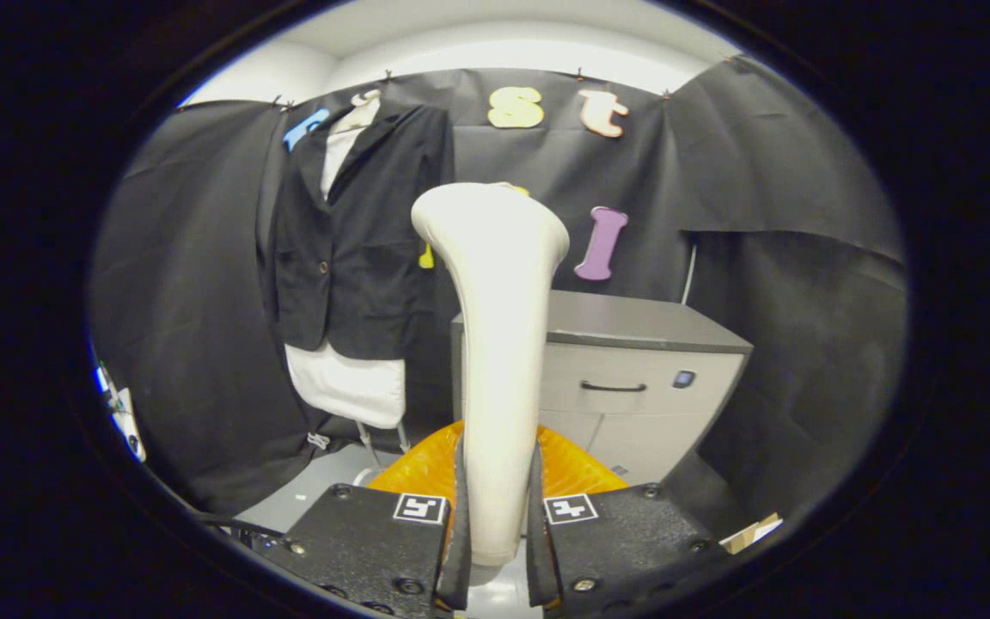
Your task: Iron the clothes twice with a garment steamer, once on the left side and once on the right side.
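Observation:
A white garment steamer (495,344) stands upright between my two fingers, its wide head at the top and its handle pressed from both sides. My gripper (497,516) is shut on that handle. A dark jacket (353,232) over a white shirt (349,387) hangs on a stand against the black cloth wall, beyond and to the left of the steamer head. The steamer is apart from the clothes, with a clear gap between them.
A grey cabinet (632,361) with a drawer handle stands behind and to the right of the steamer. An orange ribbed object (577,468) lies just beyond my fingers. The stand's legs (366,438) reach the floor below the shirt.

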Demonstrator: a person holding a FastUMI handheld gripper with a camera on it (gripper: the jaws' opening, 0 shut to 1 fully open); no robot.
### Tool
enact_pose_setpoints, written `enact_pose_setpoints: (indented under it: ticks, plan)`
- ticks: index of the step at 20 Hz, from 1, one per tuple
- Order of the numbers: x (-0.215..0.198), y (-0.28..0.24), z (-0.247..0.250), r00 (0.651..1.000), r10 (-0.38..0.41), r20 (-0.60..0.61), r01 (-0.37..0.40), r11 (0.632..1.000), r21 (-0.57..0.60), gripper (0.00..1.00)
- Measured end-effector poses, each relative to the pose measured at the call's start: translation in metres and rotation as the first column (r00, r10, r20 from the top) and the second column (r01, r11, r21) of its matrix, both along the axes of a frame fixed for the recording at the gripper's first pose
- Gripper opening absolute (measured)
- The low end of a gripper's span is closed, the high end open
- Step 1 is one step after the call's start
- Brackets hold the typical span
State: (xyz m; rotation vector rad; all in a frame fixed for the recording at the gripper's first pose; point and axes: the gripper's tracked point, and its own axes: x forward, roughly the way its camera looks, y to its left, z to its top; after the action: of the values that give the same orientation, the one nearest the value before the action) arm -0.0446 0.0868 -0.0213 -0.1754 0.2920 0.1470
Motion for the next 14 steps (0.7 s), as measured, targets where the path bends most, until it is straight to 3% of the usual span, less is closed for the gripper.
enact_pose_setpoints:
  ticks: [6,14]
  plan:
    - [-0.067,-0.074,0.016,0.999,0.036,0.021,-0.037,0.999,0.039,0.28]
    - [-0.097,-0.107,0.027,0.999,0.039,0.004,-0.039,0.995,0.094,0.29]
